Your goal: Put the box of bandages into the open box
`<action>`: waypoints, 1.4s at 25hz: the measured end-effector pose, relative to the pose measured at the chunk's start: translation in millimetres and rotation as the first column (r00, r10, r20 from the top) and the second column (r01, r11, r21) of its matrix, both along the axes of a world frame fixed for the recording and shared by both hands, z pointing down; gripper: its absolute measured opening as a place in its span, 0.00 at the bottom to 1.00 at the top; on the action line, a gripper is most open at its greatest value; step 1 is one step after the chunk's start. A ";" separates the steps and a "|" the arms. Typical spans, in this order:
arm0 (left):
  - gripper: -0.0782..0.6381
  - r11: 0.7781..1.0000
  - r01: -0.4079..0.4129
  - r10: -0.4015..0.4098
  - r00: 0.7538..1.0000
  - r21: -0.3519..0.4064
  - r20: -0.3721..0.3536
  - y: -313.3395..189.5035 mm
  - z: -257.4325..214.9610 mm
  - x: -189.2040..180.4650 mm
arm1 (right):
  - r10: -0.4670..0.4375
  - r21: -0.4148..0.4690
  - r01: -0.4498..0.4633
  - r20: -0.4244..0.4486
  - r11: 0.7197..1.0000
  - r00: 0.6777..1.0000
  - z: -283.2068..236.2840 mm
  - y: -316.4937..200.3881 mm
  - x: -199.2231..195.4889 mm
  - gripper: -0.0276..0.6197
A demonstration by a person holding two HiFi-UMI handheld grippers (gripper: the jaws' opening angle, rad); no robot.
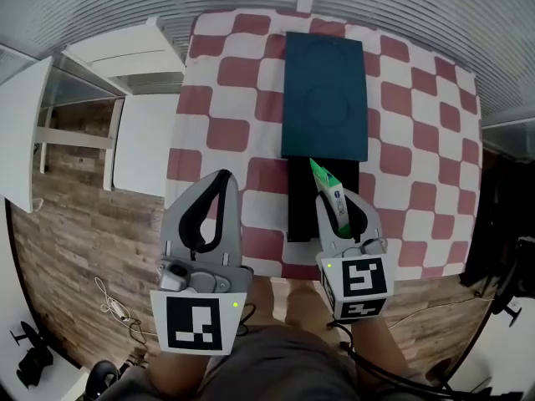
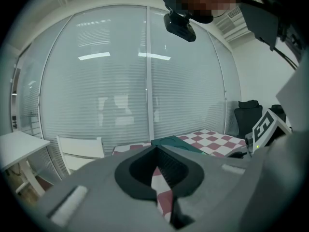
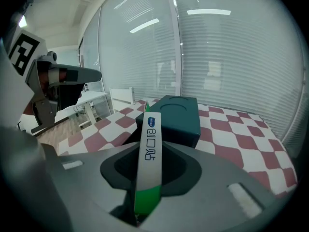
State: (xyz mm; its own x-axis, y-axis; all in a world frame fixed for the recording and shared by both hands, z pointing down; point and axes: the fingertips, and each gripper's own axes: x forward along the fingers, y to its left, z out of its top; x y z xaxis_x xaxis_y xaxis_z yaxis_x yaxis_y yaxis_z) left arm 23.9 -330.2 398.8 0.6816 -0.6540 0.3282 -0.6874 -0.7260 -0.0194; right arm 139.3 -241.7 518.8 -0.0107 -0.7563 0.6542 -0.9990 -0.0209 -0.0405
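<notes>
A slim white and green box of bandages (image 1: 328, 189) stands on edge between the fingers of my right gripper (image 1: 341, 200), which is shut on it. It hangs over the black open box (image 1: 299, 203) near the table's front edge. The box's dark teal lid (image 1: 324, 94) stands just behind. In the right gripper view the box of bandages (image 3: 150, 129) points toward the teal lid (image 3: 176, 120). My left gripper (image 1: 224, 178) is shut with nothing in it, left of the open box; in its own view the left gripper (image 2: 157, 151) has only checked cloth beyond it.
A red and white checked cloth (image 1: 418, 140) covers the table. White furniture (image 1: 125, 57) stands off the table's left side over a wooden floor (image 1: 67, 224). Cables (image 1: 113, 306) lie on the floor. A black office chair (image 2: 248, 112) stands at the far right.
</notes>
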 end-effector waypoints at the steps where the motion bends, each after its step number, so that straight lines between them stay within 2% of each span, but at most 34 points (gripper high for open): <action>1: 0.11 1.000 -0.004 0.004 1.000 -0.005 0.000 -2.4 2.4 2.0 | -0.002 -0.025 0.001 -0.005 1.000 1.000 2.4 -1.0 -0.9 0.22; 6: 0.11 1.000 -0.014 0.014 1.000 -0.015 0.000 -14.4 7.8 10.6 | 0.005 -0.138 -0.007 -0.014 0.990 1.000 14.6 -4.2 -1.7 0.23; 9: 0.11 1.000 -0.013 0.013 1.000 -0.019 0.001 -19.0 9.7 12.9 | -0.015 -0.155 0.017 0.013 0.988 1.000 17.1 -6.5 -5.7 0.32; 14: 0.11 1.000 -0.016 0.016 1.000 -0.017 -0.006 -19.3 8.1 18.2 | -0.043 -0.136 0.050 0.055 0.989 0.998 14.2 -7.2 -9.7 0.36; 18: 0.11 1.000 -0.022 0.022 1.000 -0.015 -0.006 -14.1 5.3 21.7 | -0.049 -0.108 0.053 0.041 0.993 0.998 7.4 -3.8 -4.3 0.36; 23: 0.11 1.000 -0.027 0.027 1.000 -0.006 -0.010 -6.2 -0.6 23.6 | -0.046 -0.069 0.048 0.036 0.996 0.998 -1.9 0.4 -0.1 0.24; 27: 0.11 1.000 -0.022 0.022 1.000 -0.006 -0.005 -2.8 -0.7 18.6 | -0.093 -0.071 0.096 0.042 0.993 0.995 -1.6 1.6 -12.4 0.25; 30: 0.11 1.000 -0.013 0.013 1.000 -0.002 -0.006 -3.4 -1.5 14.9 | -0.137 -0.068 0.140 0.049 0.988 0.989 -3.7 1.8 -24.2 0.32; 35: 0.11 1.000 -0.013 0.013 1.000 -0.007 -0.012 -2.4 -0.8 12.8 | -0.134 -0.039 0.135 0.038 0.990 0.990 -12.0 3.6 -23.3 0.31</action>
State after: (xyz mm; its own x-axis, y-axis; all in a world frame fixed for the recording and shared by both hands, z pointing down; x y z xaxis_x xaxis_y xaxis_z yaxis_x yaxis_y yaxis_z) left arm 36.7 -332.6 398.0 0.6939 -0.6426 0.3250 -0.6779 -0.7351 -0.0062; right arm 116.0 -238.1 506.8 -0.1340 -0.7184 0.6826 -0.9908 0.1112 -0.0775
